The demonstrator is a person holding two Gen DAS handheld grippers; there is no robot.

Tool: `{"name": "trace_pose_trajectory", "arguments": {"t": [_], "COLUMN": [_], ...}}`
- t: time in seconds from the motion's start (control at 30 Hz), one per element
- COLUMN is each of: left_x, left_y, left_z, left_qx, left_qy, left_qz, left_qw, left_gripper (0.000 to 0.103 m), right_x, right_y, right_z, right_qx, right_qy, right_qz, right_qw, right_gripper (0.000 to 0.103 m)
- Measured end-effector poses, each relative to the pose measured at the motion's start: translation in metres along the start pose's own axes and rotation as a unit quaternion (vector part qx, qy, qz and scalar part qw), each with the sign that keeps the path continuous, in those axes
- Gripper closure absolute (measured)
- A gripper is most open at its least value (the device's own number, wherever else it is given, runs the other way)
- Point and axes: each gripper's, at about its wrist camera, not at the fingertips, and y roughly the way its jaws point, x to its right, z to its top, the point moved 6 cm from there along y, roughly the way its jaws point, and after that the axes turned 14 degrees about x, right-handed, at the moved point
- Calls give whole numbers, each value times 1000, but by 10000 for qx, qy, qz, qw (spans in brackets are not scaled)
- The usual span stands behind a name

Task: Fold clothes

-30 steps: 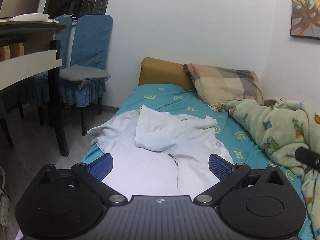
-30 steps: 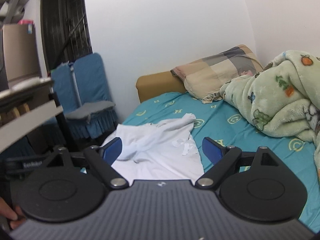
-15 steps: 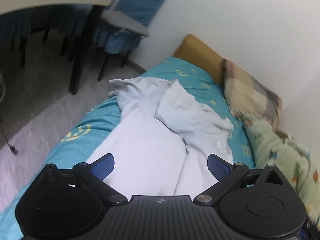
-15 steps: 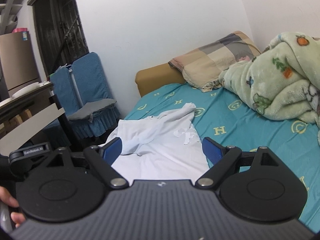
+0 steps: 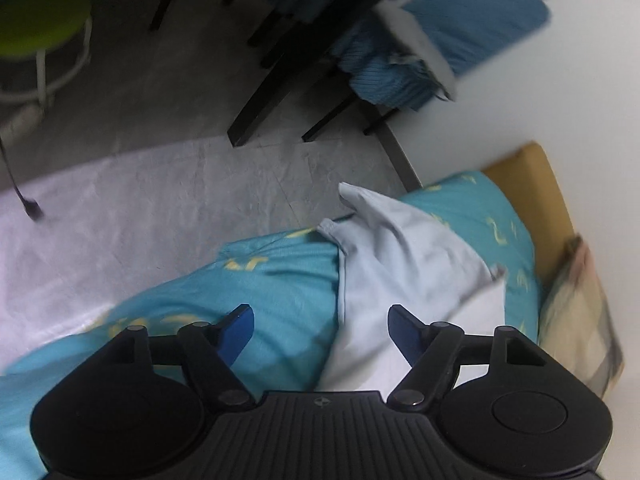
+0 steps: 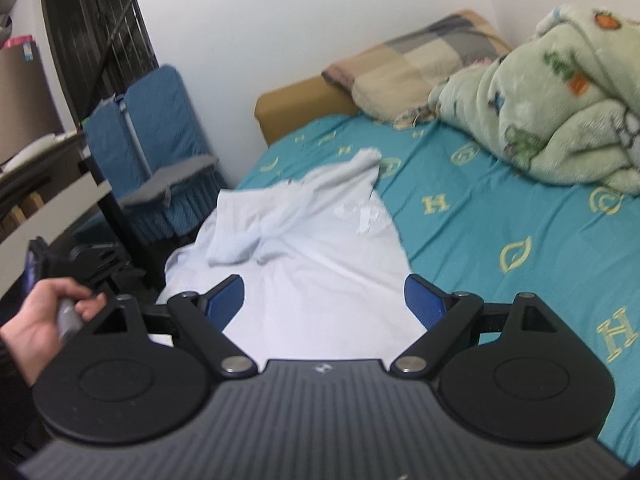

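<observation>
A pale white garment [image 6: 316, 248] lies rumpled on the teal bed sheet [image 6: 500, 216], one part folded over near its far end. My right gripper [image 6: 324, 300] hovers open above the garment's near part, nothing between its fingers. In the left wrist view the same garment [image 5: 400, 256] reaches the bed's left edge, a sleeve hanging toward the floor. My left gripper [image 5: 320, 328] is open above that edge, over the sheet [image 5: 256, 288] and the garment's side. A hand [image 6: 44, 320] holding the left gripper's handle shows at the left of the right wrist view.
A green patterned blanket [image 6: 552, 112] is heaped at the bed's right. A checked pillow [image 6: 416, 64] leans on the tan headboard [image 6: 296, 108]. Blue-covered chairs [image 6: 156, 148] and a dark table stand left of the bed. The grey floor [image 5: 160, 168] holds a green stool [image 5: 40, 28].
My left gripper has swung left and tilted down, now facing the bed's left edge and the floor. The right gripper has moved closer over the garment. Both stay open.
</observation>
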Motion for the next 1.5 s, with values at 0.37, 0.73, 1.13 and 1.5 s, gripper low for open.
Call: {"name": "trace_pose_trajectory", "arguments": {"t": [0.37, 0.73, 1.13, 1.5], "left_x": [-6, -7, -9, 1], "left_y": [112, 151, 165, 177], "left_z": [9, 6, 9, 10], "left_qx": [62, -21, 55, -28], "left_qy": [-688, -1116, -1894, -2085], "left_qz": [-248, -877, -1566, -1975], "left_qw": [9973, 9899, 9693, 9579], "left_gripper": [43, 60, 32, 26], "right_x": [-14, -19, -16, -15], "right_y": [47, 54, 54, 61], "right_z": [-43, -67, -78, -84], "right_qx": [-879, -1438, -1713, -1805], "right_qy": [-61, 138, 384, 280], "right_qz": [489, 639, 653, 665], "right_qw": [9949, 9874, 9823, 9809], "right_gripper": [15, 15, 15, 15]}}
